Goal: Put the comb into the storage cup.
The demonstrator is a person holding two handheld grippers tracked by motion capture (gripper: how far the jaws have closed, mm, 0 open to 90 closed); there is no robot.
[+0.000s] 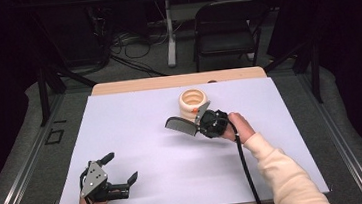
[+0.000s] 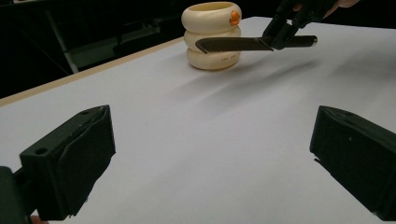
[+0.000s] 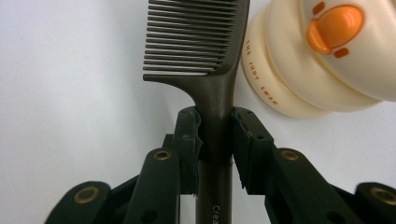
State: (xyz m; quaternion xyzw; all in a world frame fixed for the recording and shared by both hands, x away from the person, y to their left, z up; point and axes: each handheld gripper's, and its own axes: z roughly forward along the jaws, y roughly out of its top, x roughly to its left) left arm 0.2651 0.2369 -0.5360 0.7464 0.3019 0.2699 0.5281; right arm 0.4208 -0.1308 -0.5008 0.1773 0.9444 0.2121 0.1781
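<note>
1. Right now the right gripper (image 1: 202,125) has its jaws closed on the handle of a dark comb (image 1: 180,126), held off the white sheet (image 1: 137,136) covering the table.
2. Seen along that gripper's own jaws, the comb (image 3: 205,51) runs straight out between them, teeth to one side, and letters starting "Crea" show on the handle.
3. Just beyond the comb stands a cream ribbed pot (image 1: 193,103) with an orange duck-bill mark (image 3: 335,25) on its side; the comb's toothed end hangs just in front of the pot without touching it.
4. From the left gripper view the comb (image 2: 233,45) lies level in the air, crossing in front of the pot (image 2: 212,35).
5. Well away from the pot, at the sheet's near edge, the left gripper (image 1: 122,168) sits low with its jaws spread wide and nothing between them.
6. Behind the table, past the pot, a black chair (image 1: 227,27) stands on the floor.
</note>
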